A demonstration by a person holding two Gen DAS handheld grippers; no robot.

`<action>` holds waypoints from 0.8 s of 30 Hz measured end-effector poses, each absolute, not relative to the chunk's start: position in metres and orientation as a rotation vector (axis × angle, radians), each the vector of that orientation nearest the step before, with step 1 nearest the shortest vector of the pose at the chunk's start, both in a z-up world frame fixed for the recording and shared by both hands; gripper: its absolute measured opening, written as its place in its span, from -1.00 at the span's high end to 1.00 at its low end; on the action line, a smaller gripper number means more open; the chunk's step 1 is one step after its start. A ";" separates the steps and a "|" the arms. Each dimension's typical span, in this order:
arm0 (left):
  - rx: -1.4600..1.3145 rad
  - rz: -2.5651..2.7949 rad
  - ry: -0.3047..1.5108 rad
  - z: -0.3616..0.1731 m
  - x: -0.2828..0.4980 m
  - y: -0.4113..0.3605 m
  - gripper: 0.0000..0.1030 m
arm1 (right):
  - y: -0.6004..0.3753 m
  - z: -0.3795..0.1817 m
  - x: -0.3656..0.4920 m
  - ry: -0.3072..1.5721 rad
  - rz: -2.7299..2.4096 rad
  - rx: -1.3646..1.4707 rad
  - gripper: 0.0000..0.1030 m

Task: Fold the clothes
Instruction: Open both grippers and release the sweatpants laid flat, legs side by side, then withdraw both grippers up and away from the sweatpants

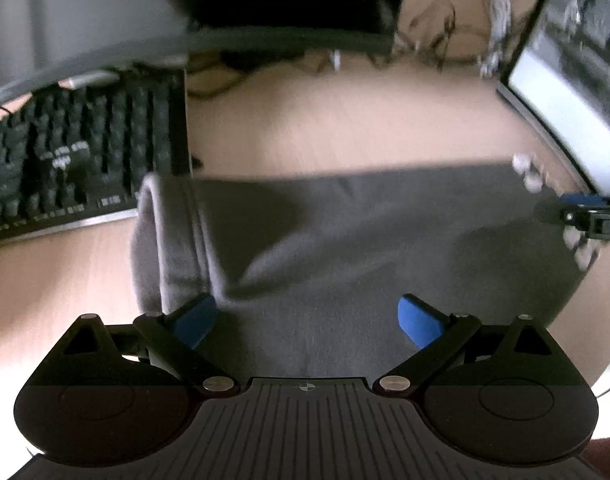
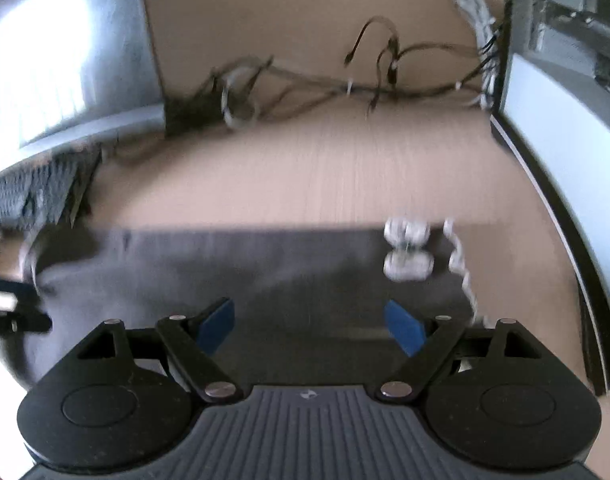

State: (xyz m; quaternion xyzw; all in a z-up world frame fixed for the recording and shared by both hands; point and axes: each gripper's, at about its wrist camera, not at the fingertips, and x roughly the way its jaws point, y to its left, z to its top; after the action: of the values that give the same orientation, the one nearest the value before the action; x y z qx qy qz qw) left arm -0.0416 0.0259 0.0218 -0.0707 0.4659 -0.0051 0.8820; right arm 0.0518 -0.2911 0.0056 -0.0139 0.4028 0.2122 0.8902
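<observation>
A grey garment (image 1: 345, 232) lies flat on the wooden desk, with a lighter ribbed cuff or hem (image 1: 165, 248) rolled up at its left end. White printed shapes (image 2: 407, 252) mark its right part. My left gripper (image 1: 307, 322) hovers over the near left part of the cloth, open, with nothing between its blue pads. My right gripper (image 2: 311, 326) hangs over the near right part of the same garment (image 2: 265, 272), also open and empty. The tip of the right gripper (image 1: 585, 216) shows at the right edge of the left wrist view. Both views are blurred.
A black keyboard (image 1: 77, 164) lies at the left on the desk (image 1: 345, 120), under a monitor's edge (image 1: 225, 40). A tangle of cables (image 2: 345, 84) runs along the back. A second screen or panel (image 2: 565, 152) stands at the right edge.
</observation>
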 end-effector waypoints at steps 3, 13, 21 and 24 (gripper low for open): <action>-0.175 0.027 0.931 0.023 -0.027 0.031 -0.94 | -0.283 -0.001 0.070 0.830 0.401 -0.015 -0.64; -0.107 -0.002 0.978 0.005 -0.030 0.009 -0.97 | -0.285 -0.024 0.050 0.878 0.386 -0.078 -0.65; -0.146 -0.001 0.992 0.003 -0.043 0.019 -0.99 | -0.289 -0.023 0.030 0.894 0.368 -0.088 -0.77; -0.132 0.021 0.992 0.001 -0.038 0.029 -0.99 | -0.279 -0.023 0.027 0.892 0.382 -0.102 -0.80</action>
State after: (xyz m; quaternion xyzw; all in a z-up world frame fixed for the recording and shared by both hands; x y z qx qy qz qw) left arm -0.0382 0.0289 0.0012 -0.0632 0.4754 0.0101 0.8774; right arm 0.0270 -0.2786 -0.0228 -0.0488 0.4287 0.1836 0.8832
